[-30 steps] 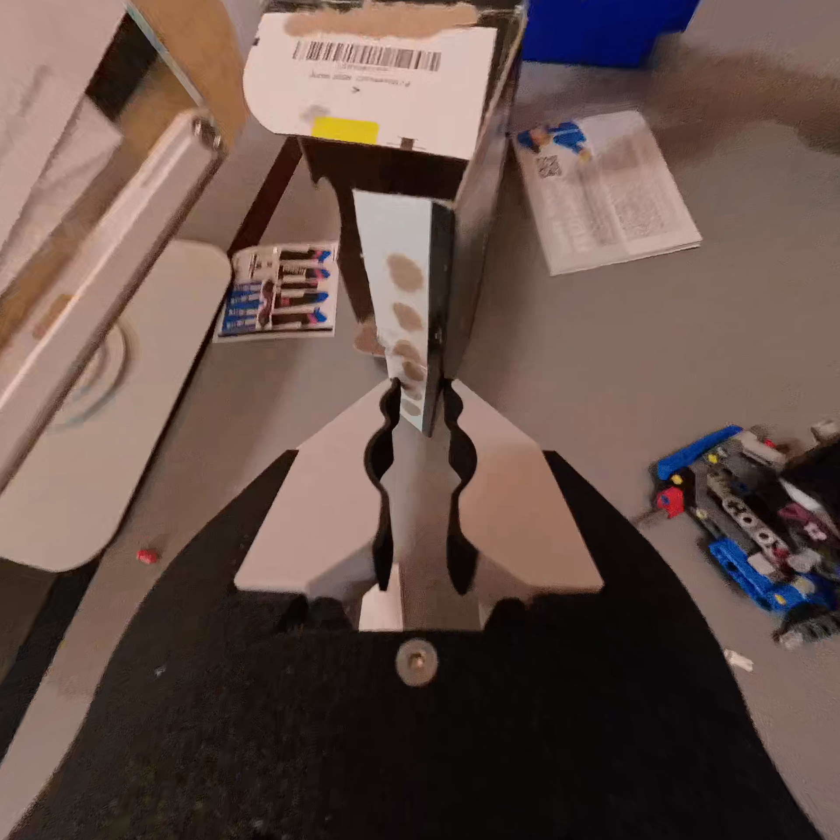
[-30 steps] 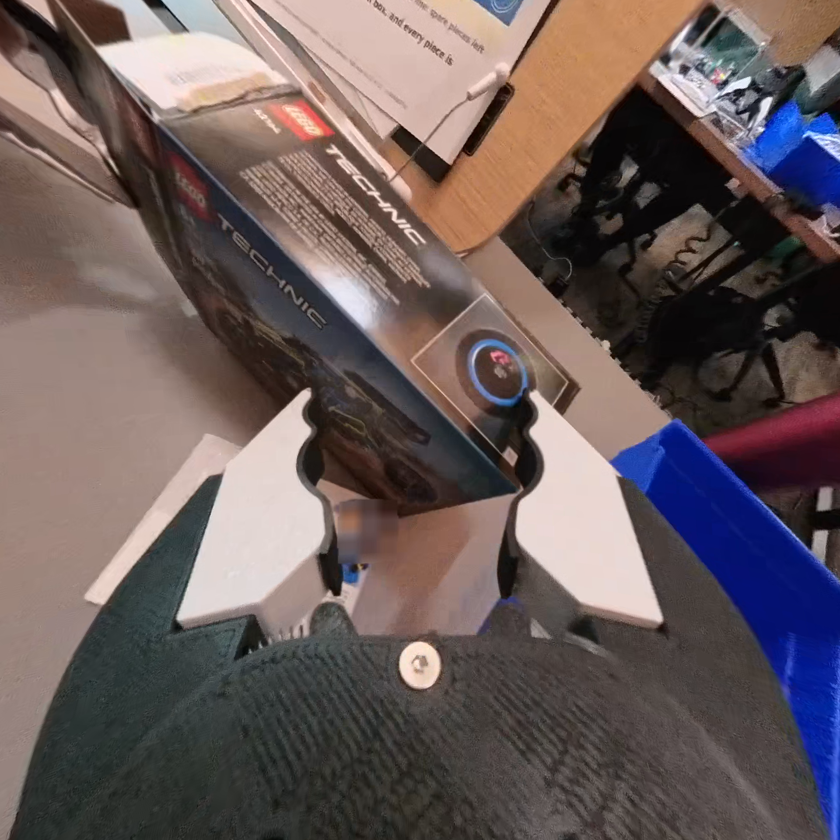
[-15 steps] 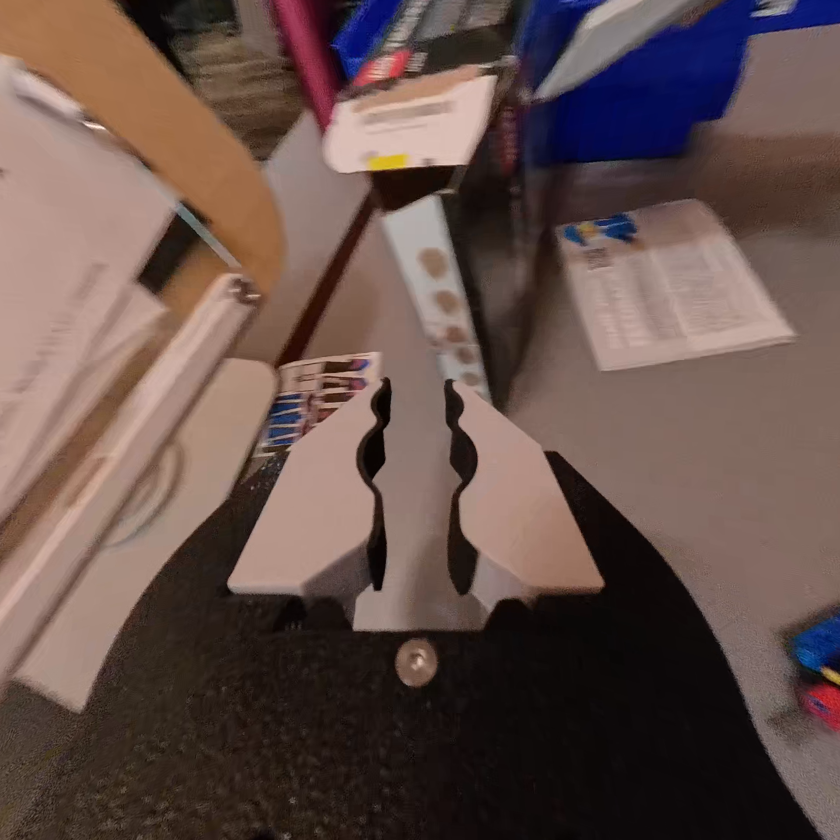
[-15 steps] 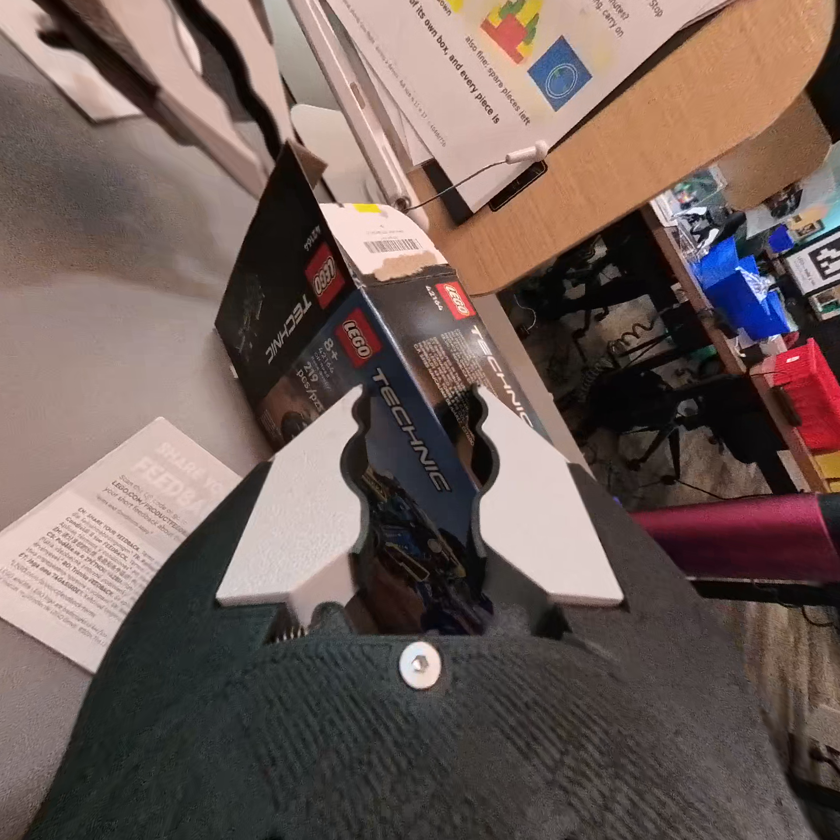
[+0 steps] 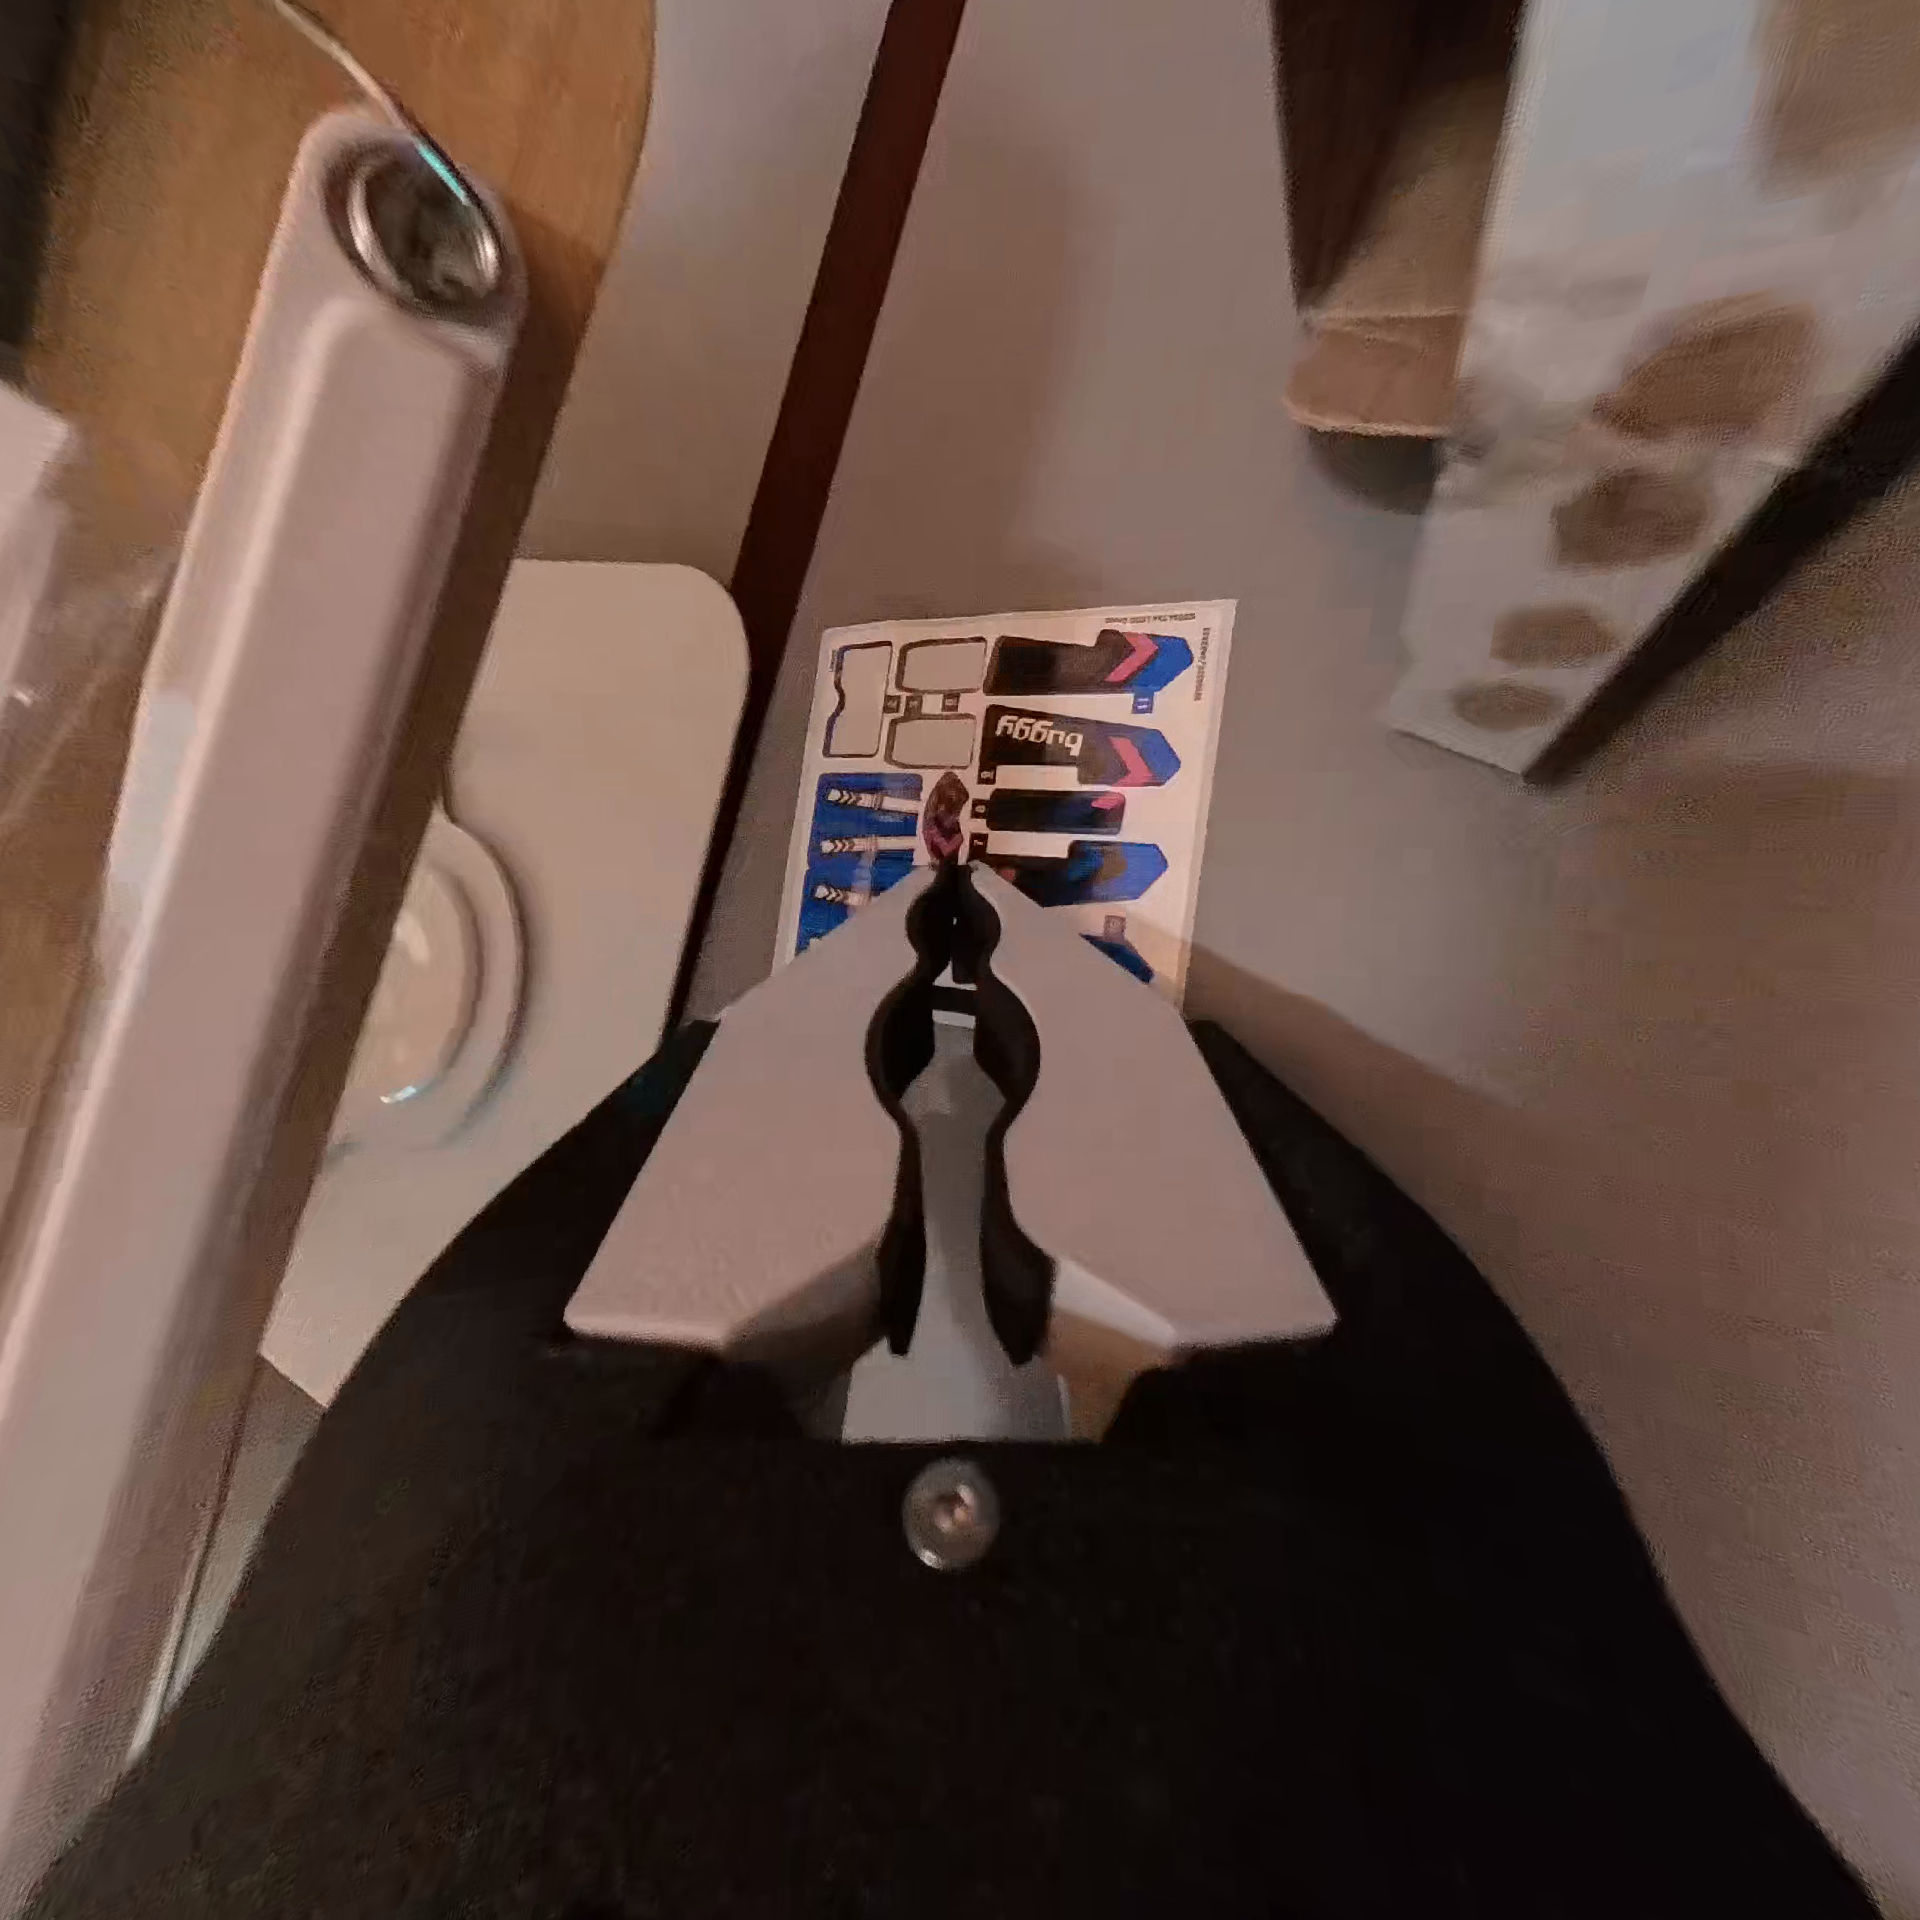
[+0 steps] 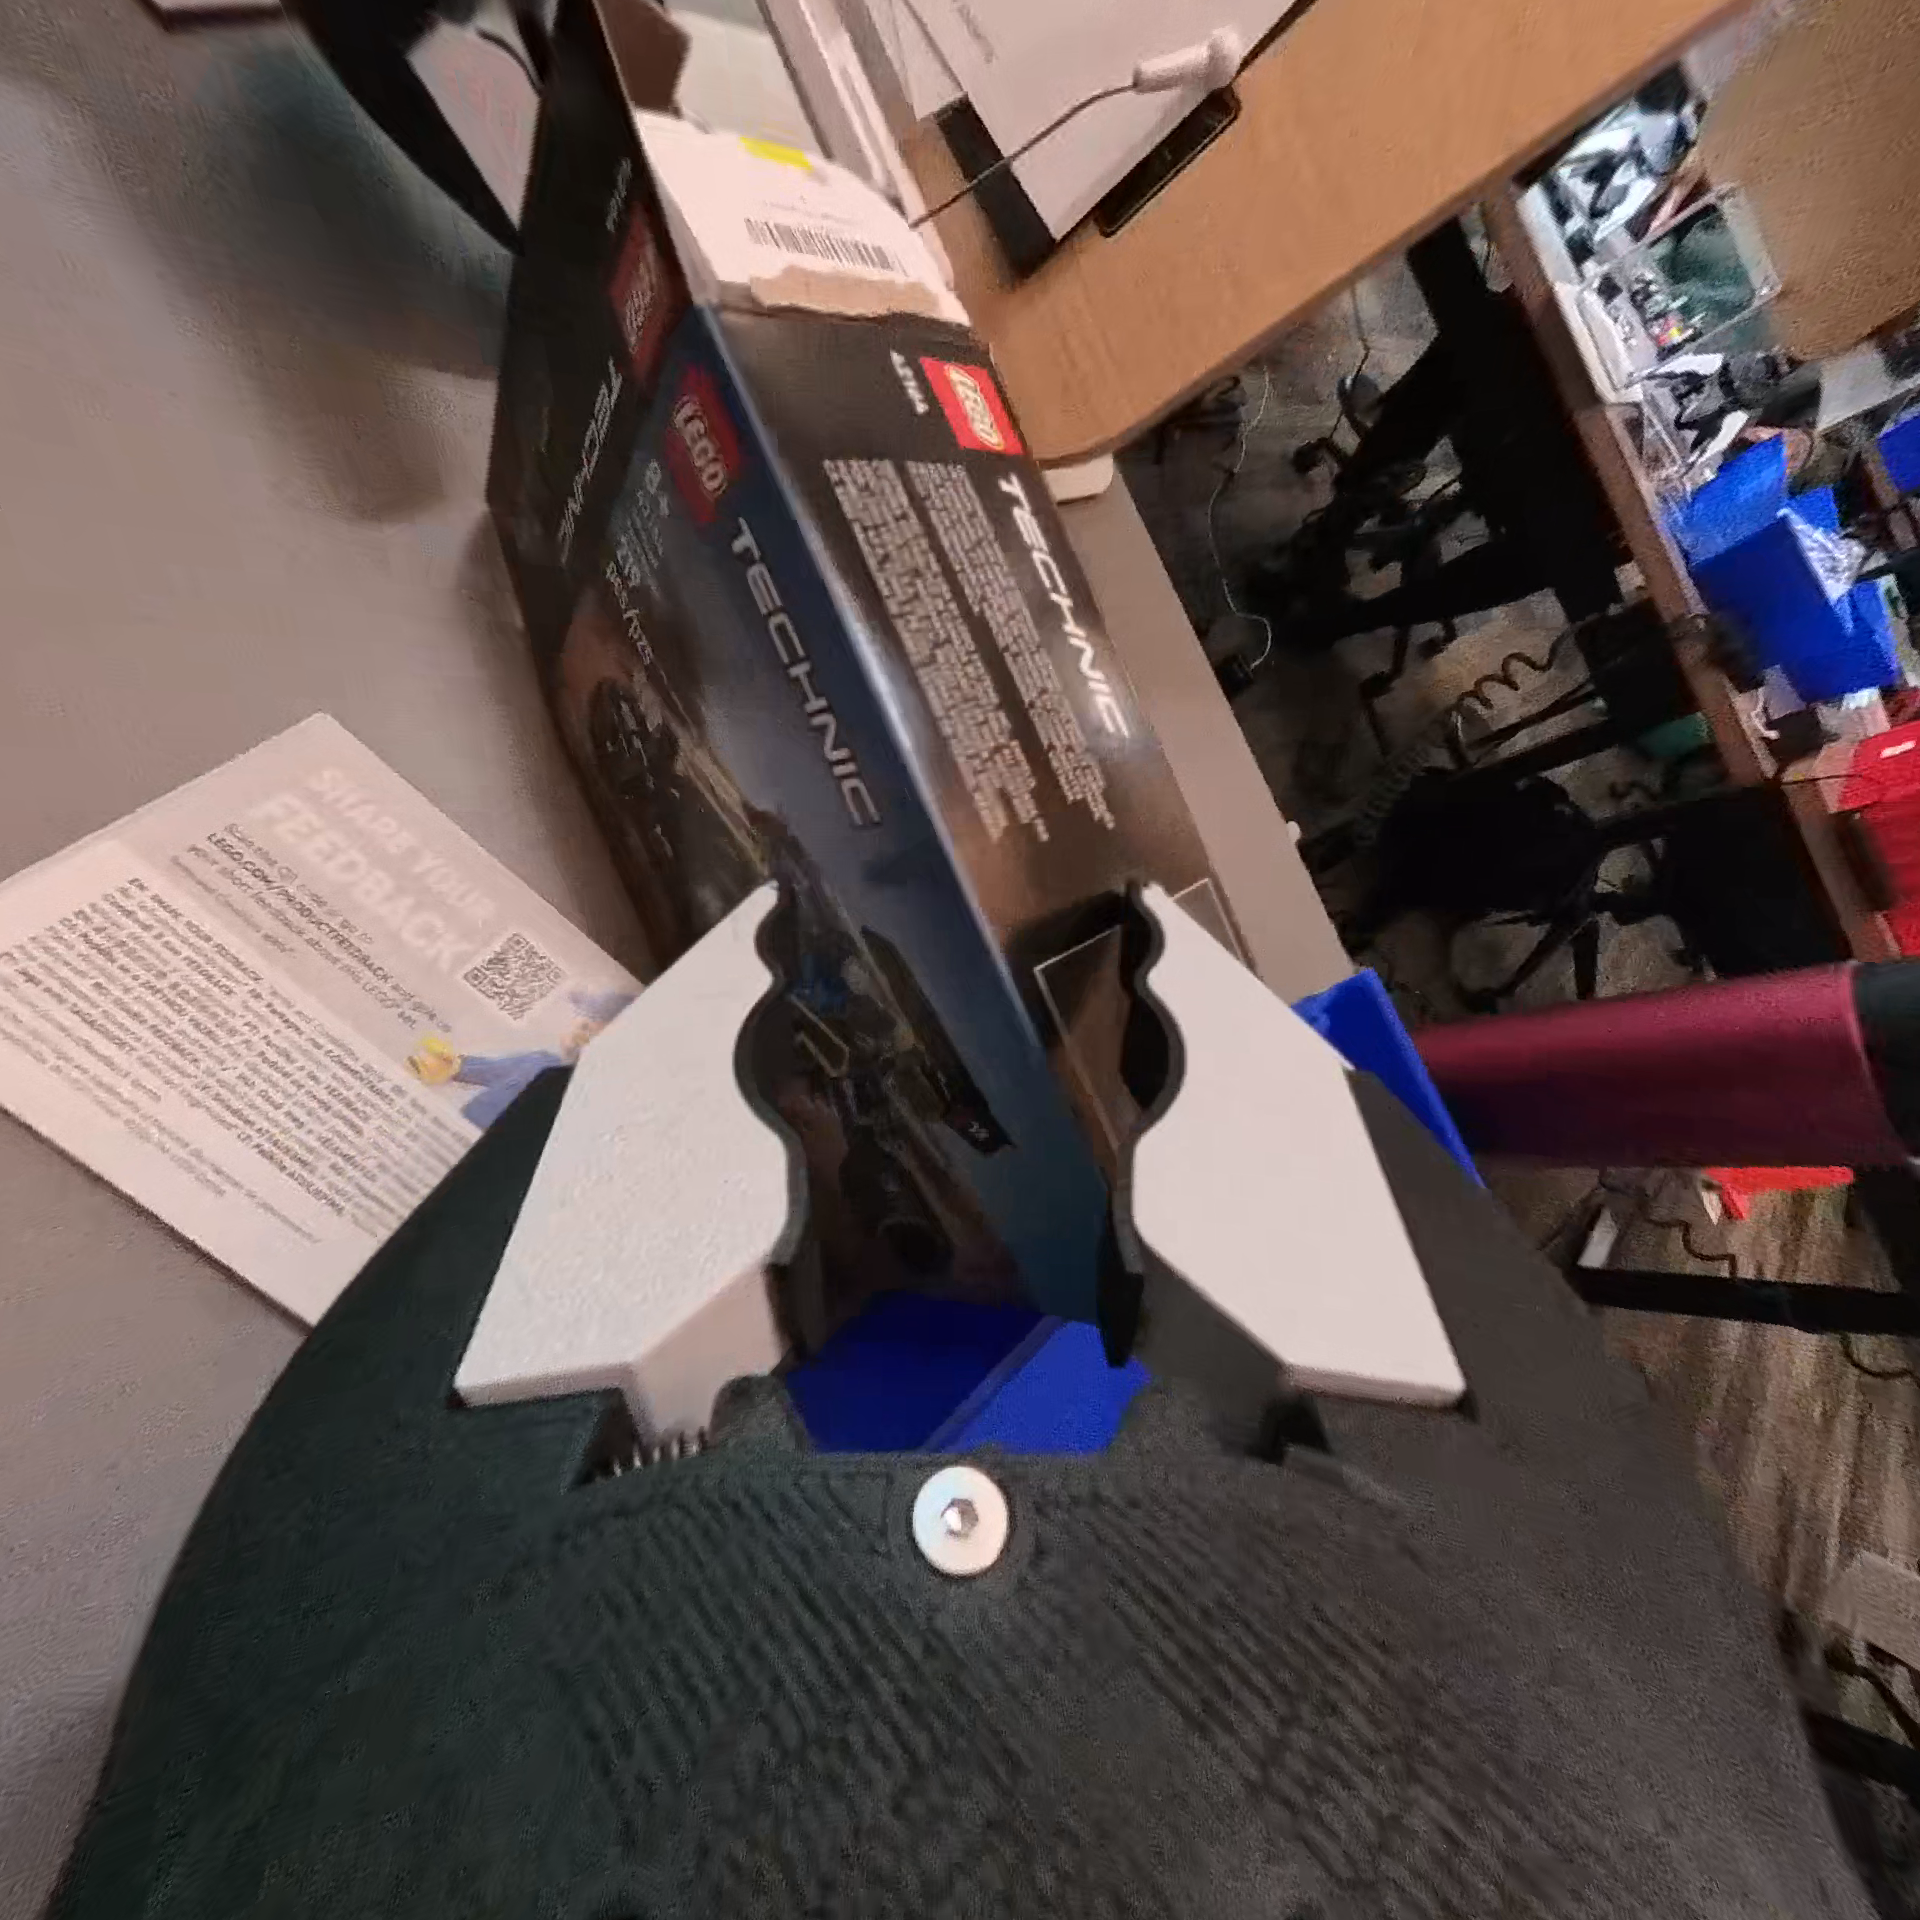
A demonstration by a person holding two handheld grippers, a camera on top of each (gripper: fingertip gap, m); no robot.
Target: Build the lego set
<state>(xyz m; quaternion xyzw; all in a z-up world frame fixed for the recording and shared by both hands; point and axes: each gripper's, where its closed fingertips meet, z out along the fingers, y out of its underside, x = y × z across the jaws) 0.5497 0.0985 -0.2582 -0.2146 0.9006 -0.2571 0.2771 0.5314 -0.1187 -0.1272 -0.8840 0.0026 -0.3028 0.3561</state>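
The sticker sheet (image 5: 1081, 727) lies on the grey table (image 5: 1558, 1351) in the left wrist view. My left gripper (image 5: 951, 878) is shut, and its tips meet over the sheet's lower part beside a small dark pink sticker. I cannot tell whether they pinch anything. The dark lego box (image 6: 831, 675) stands tilted on the table in the right wrist view. My right gripper (image 6: 954, 904) has its jaws apart, and the box's near corner edge runs between them. The box's open white flap (image 5: 1621, 499) shows blurred in the left wrist view.
A white stand post (image 5: 291, 727) and its flat base (image 5: 582, 831) sit just left of the sheet. A paper leaflet (image 6: 260, 987) lies left of the box. A blue bin (image 6: 914, 1392) is under my right gripper. The table edge runs close on the right, with a maroon tube (image 6: 1662, 1081) beyond it.
My left gripper left the box flap, moved down to the sticker sheet and closed. My right gripper drew nearer along the box, and its jaws are slightly wider than half a second ago.
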